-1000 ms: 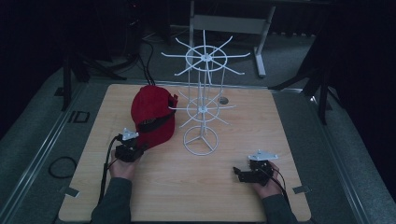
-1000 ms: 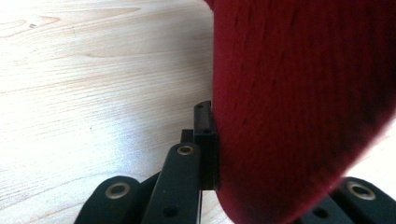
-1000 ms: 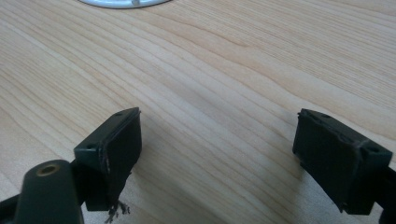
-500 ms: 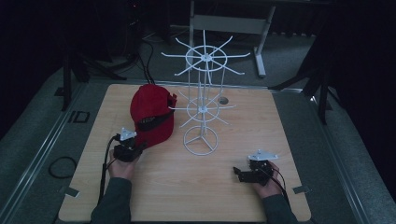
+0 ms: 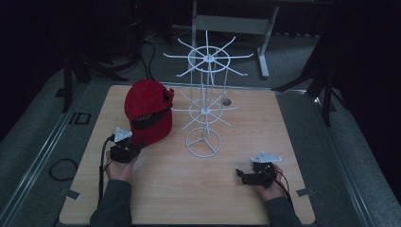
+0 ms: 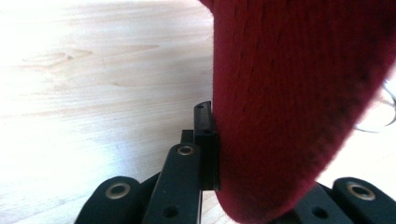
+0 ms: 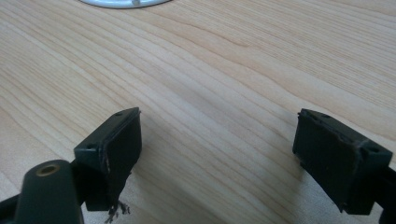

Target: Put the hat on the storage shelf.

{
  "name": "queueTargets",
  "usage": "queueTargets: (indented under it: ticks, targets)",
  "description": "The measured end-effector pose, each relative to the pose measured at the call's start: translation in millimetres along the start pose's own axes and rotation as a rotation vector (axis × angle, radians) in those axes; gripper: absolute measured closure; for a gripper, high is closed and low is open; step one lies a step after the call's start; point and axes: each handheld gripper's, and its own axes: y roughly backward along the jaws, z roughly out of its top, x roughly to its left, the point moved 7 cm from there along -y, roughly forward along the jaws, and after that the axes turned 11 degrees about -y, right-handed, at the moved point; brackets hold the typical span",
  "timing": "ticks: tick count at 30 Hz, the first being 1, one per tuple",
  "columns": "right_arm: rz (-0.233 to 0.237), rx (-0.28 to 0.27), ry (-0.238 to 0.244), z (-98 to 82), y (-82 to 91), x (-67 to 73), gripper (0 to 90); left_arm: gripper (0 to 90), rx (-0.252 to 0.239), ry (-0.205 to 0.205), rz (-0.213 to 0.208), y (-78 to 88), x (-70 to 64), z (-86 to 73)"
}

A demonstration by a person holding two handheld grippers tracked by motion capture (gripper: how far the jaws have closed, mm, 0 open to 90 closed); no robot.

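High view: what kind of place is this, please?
Probably a lab or studio set up for recording: a light wooden table on grey carpet, a white wire display stand, a red cap, dark surroundings.

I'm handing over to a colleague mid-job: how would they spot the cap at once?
Start at the light wooden table and find the white wire rack near its middle. The red cap sits just left of it, brim clamped in the left claw. It is the one red, soft thing there.
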Motion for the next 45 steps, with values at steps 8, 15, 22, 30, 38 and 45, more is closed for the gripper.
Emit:
queueTargets:
  ticks: [8,15,22,30,38,45]
  targets:
    - [0.000,0.000,0.000,0.0,0.0,0.0,15.3,86.1,-0.014,-0.017,0.010,7.6,1.6,7.2]
    - [0.000,-0.001,-0.002,0.0,0.0,0.2,15.3,86.2,-0.033,-0.029,0.026,18.0,5.4,16.4]
    - [0.000,0.000,-0.004,0.0,0.0,0.3,15.3,86.1,-0.063,-0.031,0.040,28.7,8.2,30.2]
    - [-0.001,0.000,-0.003,0.0,0.2,0.2,15.3,86.0,-0.080,-0.031,0.051,36.0,9.8,45.1]
    - [-0.002,-0.001,-0.003,0.1,0.1,0.2,15.3,86.0,-0.099,-0.031,0.055,40.9,9.9,55.6]
    - [-0.001,0.000,-0.005,0.0,0.1,0.3,15.3,86.1,-0.116,-0.013,0.059,45.8,10.3,64.3]
